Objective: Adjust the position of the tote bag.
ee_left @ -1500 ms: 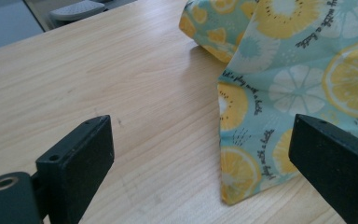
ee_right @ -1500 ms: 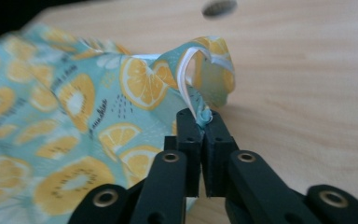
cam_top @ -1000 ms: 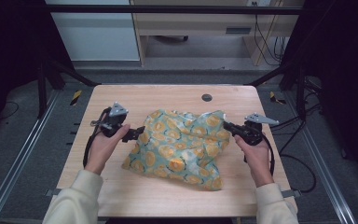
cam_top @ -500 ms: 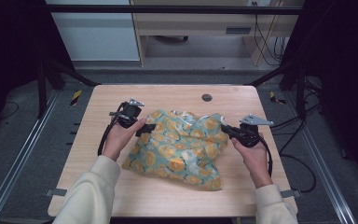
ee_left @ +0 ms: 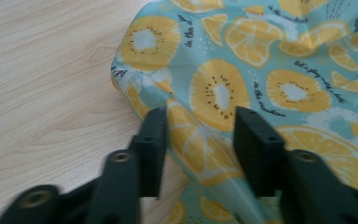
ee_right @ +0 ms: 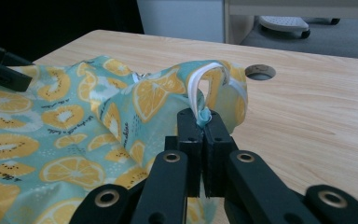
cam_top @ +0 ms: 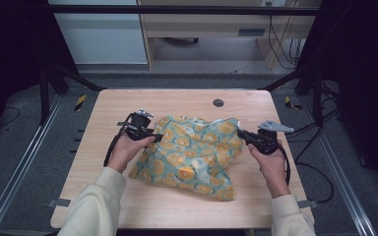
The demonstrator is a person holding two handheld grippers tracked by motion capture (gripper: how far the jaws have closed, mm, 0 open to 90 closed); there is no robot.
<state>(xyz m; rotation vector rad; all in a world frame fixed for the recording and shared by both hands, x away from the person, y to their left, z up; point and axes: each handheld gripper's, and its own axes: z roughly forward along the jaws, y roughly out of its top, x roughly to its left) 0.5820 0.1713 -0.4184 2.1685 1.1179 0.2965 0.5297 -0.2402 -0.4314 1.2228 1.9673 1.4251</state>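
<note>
Cloth (cam_top: 192, 152), teal with an orange and kiwi slice print, lies crumpled in the middle of the wooden table (cam_top: 177, 206), between the two hands. Left gripper (cam_top: 156, 137) sits at the cloth's left edge; in the left gripper view its jaws stand apart, astride a raised fold of the cloth (ee_left: 223, 93), with bare table (ee_left: 42, 70) to their left. Fabric shows between the jaws, not pinched. Right gripper (cam_top: 240, 132) is at the cloth's upper right corner; in the right gripper view its jaws are pressed together on a bit of teal fabric at the hem, and a white trim band (ee_right: 200, 88) loops up from the pinch point. That corner of the cloth (ee_right: 158, 93) stands lifted off the table, the rest lying flat. A round hole (cam_top: 218, 103) in the tabletop sits beyond the cloth, near the far edge, apart from it. Cables trail from both grippers toward the person's sleeves.
</note>
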